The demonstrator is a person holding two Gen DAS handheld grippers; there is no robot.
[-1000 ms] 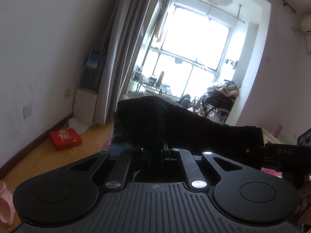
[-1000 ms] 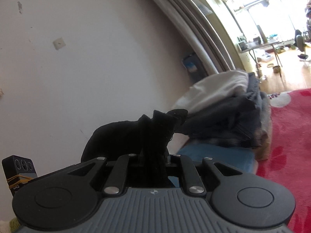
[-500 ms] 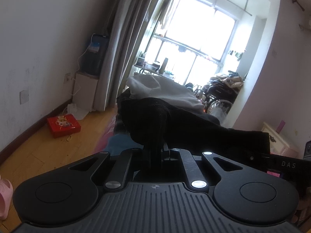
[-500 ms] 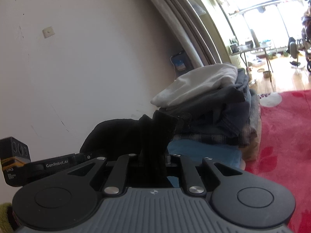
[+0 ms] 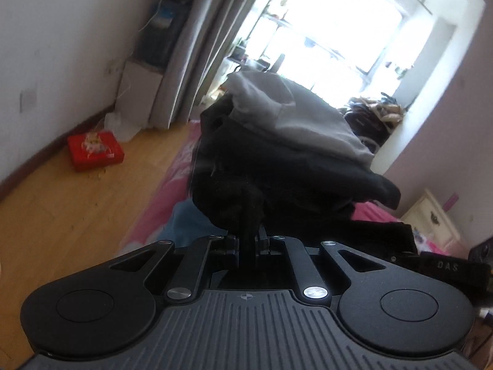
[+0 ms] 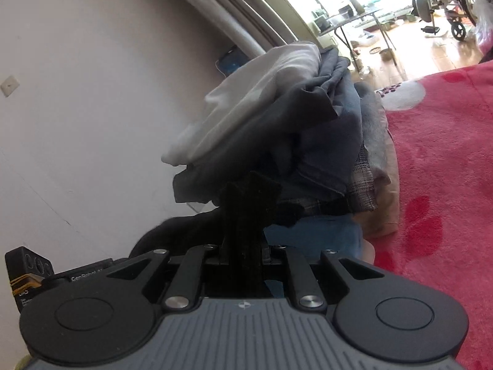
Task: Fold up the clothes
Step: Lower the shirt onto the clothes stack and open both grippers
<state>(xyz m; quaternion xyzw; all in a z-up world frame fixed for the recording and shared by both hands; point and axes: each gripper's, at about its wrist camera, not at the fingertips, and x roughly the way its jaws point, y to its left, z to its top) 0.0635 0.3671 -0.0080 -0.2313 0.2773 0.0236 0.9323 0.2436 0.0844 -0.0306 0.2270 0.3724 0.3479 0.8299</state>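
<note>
Risk: the black garment (image 5: 234,203) hangs between two thin pinches. If the grippers pull apart or one corner slips, the fold line goes crooked. Second risk: the clothes stack (image 6: 277,117) sits just ahead of both grippers, white top leaning, so a nudge could topple it. Left gripper (image 5: 246,231) is clamped on a bunched black corner; right gripper (image 6: 246,215) is clamped on the other. Garment looks dark, soft, limp, spanning between grippers over the red blanket (image 6: 437,185).

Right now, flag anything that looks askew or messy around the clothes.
The stack of clothes leans, its layers slumped and uneven, the white garment on top sagging toward the wall. On the floor, a red box has crumbs scattered beside it.
</note>
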